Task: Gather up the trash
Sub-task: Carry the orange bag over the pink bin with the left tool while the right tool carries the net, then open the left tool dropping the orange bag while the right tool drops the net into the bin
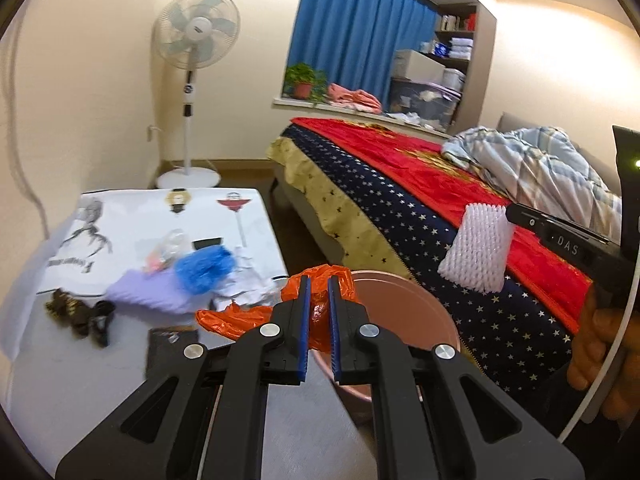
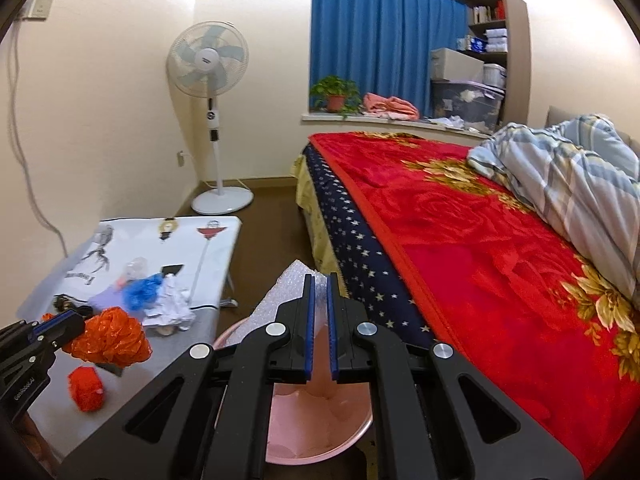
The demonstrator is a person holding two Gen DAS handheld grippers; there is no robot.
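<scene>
Cream walls (image 2: 120, 120); dark brown floor (image 2: 272, 216). White pedestal fan (image 2: 208, 64), upper left. Blue curtain (image 2: 384, 40) over window sill, top centre. Bed (image 2: 480, 240) with red floral blanket, right. Shelving alcove (image 2: 486, 32), upper right. Warm ceiling light.

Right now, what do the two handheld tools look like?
Both are matte black plastic. The left tool and the right tool each have two straight fingers lined with ribbed blue pads, on angled link arms with round silver pivot pins. White lettering marks the bodies, and a small green light glows on the right one.
</scene>
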